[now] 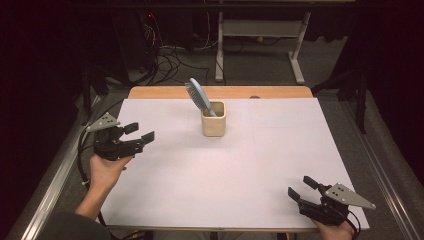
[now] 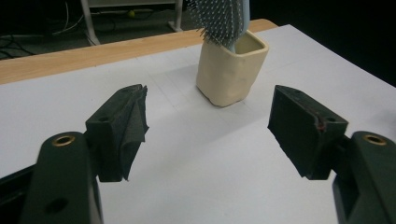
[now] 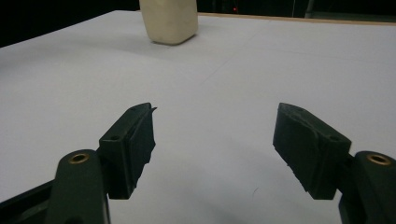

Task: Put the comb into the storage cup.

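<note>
blue hairbrush (image 1: 199, 98) | bristle head up, tilted, handle in cream cup (image 1: 214, 122) | upright, well ahead of left gripper (image 1: 140, 133)

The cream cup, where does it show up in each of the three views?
High view: cream cup just above centre, hairbrush standing in it.
Left gripper view: upper middle, beyond the open left tool.
Right gripper view: top edge, left of centre, cropped.
Shared landmark: white table sheet.

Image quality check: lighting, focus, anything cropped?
High view: white table evenly lit, surroundings dark, slightly soft. Left gripper view: hairbrush cut off at the top, cup sharp, jaws near and soft. Right gripper view: cup cropped at the top edge, no glare.
</note>
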Demonstrator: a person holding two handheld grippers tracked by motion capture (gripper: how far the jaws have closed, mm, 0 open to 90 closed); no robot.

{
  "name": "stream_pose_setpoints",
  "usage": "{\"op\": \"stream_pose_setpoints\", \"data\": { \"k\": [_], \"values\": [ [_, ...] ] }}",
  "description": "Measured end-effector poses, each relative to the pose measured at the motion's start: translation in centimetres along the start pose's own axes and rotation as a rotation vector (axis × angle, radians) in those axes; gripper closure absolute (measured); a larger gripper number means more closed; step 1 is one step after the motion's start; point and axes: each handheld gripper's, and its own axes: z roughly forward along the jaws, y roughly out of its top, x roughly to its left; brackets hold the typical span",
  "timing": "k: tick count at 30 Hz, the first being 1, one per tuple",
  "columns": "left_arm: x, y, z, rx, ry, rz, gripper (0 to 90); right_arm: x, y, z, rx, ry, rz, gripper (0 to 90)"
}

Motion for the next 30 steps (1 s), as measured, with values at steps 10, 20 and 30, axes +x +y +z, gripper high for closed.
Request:
{"op": "stream_pose_setpoints", "data": {
  "k": [10, 20, 30],
  "values": [
    [-0.3, -0.9, -0.4, -0.004, 0.003, 0.016, 28.3, 0.0, 0.0, -0.1, -0.003, -0.003, -0.003, 29.7],
    [-0.4, -1.9, -0.9, -0.006, 0.002, 0.017, 28.3, 0.0, 0.0, -0.1, -0.003, -0.004, -0.003, 29.8],
    [-0.4, -3.0, -1.5, -0.009, -0.007, 0.003, 27.9, 0.0, 0.0, 0.0, -0.005, 0.001, -0.002, 29.8]
  ]
}}
